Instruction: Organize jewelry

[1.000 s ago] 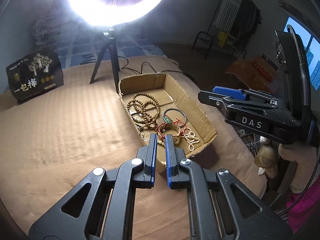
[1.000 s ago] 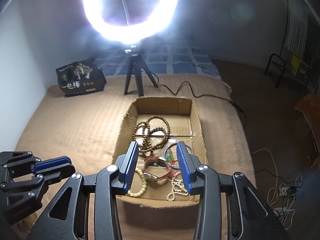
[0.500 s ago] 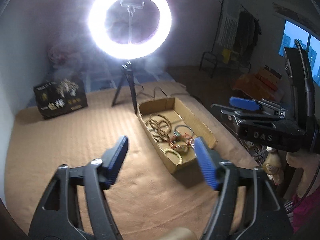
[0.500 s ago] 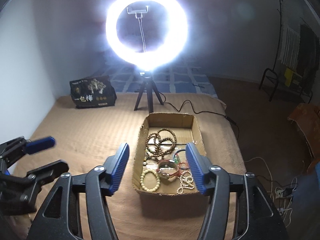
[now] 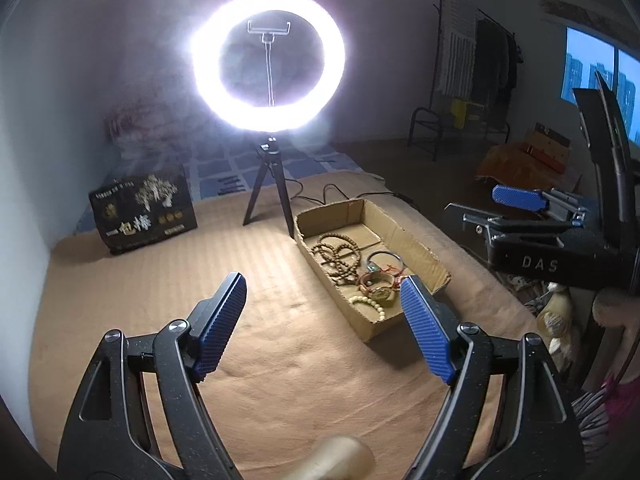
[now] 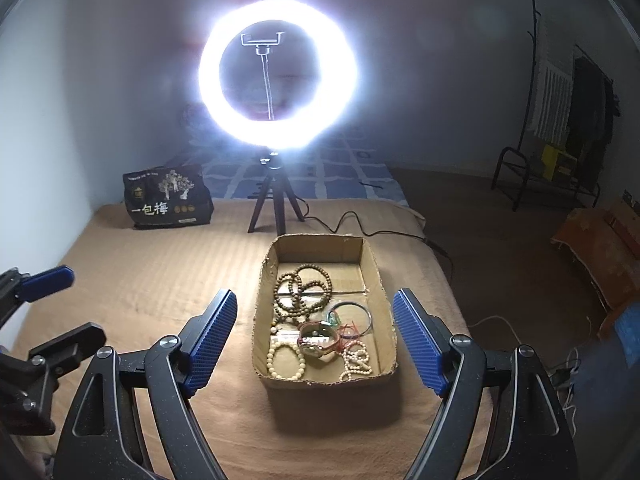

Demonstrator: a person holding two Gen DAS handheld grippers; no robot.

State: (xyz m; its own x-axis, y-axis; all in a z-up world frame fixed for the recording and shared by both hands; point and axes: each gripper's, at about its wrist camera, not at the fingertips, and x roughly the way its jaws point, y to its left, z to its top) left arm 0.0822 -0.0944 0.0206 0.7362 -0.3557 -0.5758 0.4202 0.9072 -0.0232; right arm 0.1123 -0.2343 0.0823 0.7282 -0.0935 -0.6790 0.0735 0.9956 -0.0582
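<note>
A shallow cardboard box [image 6: 384,300] [image 5: 420,252] lies on the tan bed cover. In it are dark wooden bead strings [image 6: 304,292] [image 5: 336,256], a cream bead bracelet [image 6: 286,360] [image 5: 368,304], a watch [image 6: 318,338] [image 5: 378,288], a thin bangle [image 6: 352,316], red cords and a pale bead string [image 6: 356,362]. My right gripper [image 6: 316,344] is open and empty, held back above the box's near end. My left gripper [image 5: 324,328] is open and empty, left of the box. The right gripper also shows in the left wrist view [image 5: 520,208].
A lit ring light on a tripod [image 6: 276,76] [image 5: 268,60] stands behind the box, its cable [image 6: 360,224] trailing right. A black printed bag [image 6: 168,196] [image 5: 144,212] sits at the back left. The bed edge drops off right of the box, with cables on the floor [image 6: 560,364].
Both grippers have pulled back and up from the box. The left gripper went from shut to wide open, and the right opened wider. The jewelry stays in the box.
</note>
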